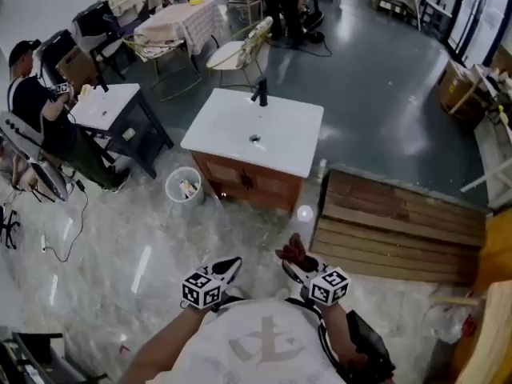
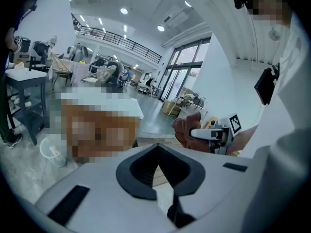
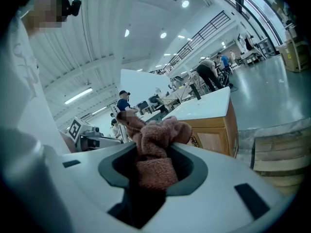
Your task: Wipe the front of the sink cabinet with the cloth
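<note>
Within right tool [image 3: 151, 176], one pink cloth [image 3: 158, 137]

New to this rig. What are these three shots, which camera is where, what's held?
No robot: a person holds a two-jaw gripper in each hand. The head view looks down from a camera on the person's head and shows the left gripper and the right gripper. The other two views come from cameras riding on each gripper, looking along its jaws. The right gripper is shut on a reddish cloth. The left gripper's jaws are together, with nothing between them. Ahead on the floor stands the sink cabinet, with a wooden front and a white top, and a white bin beside it. The cloth is not touching the cabinet yet.
</note>
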Tool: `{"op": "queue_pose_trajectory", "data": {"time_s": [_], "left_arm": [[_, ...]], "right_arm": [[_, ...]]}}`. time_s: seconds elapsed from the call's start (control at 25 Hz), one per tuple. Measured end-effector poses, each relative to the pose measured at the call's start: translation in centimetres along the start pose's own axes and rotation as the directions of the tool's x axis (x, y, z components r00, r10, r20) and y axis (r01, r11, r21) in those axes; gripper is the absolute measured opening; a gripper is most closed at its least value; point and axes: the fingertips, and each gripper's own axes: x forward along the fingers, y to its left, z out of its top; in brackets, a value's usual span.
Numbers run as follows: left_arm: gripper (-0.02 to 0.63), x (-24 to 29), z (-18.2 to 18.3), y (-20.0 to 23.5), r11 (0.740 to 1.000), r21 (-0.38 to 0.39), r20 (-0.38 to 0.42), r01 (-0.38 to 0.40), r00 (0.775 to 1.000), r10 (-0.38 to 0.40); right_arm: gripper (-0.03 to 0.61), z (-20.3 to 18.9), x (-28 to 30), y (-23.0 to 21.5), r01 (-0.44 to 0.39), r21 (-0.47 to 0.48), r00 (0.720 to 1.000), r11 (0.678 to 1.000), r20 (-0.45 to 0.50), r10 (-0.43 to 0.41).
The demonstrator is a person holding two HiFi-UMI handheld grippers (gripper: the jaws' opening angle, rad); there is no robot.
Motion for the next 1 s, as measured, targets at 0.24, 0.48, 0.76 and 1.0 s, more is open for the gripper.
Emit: {"op": "queue_pose_trajectory", "data": {"time_s": [0.24, 0.48, 0.76, 1.0], "left_arm": [[0.008, -0.6, -0.2, 0.5, 0.998, 0.008, -0.015, -0.061, 0.998, 0.061], [0.008, -1.1, 0.1, 1.6, 0.996, 0.009, -0.030, -0.084, 0.996, 0.085], [0.008, -1.7, -1.4, 4.3, 0.996, -0.030, -0.055, -0.087, 0.995, 0.085], [0.008, -3.3, -2.3, 8.3, 1.000, 0.002, -0.114, -0.025, 0.993, 0.025]], "right_arm": [[0.149, 2.3, 1.2, 1.2, -0.067, -0.048, 0.997, 0.997, -0.051, 0.065], [0.149, 1.4, 0.5, 0.7, -0.064, -0.037, 0.993, 0.997, -0.098, 0.061], [0.150, -0.6, 2.3, -0.1, -0.031, 0.004, 0.989, 1.000, -0.142, 0.031], [0.150, -2.6, 5.3, 0.4, 0.131, 0.100, 0.976, 0.986, -0.186, -0.111]]}}
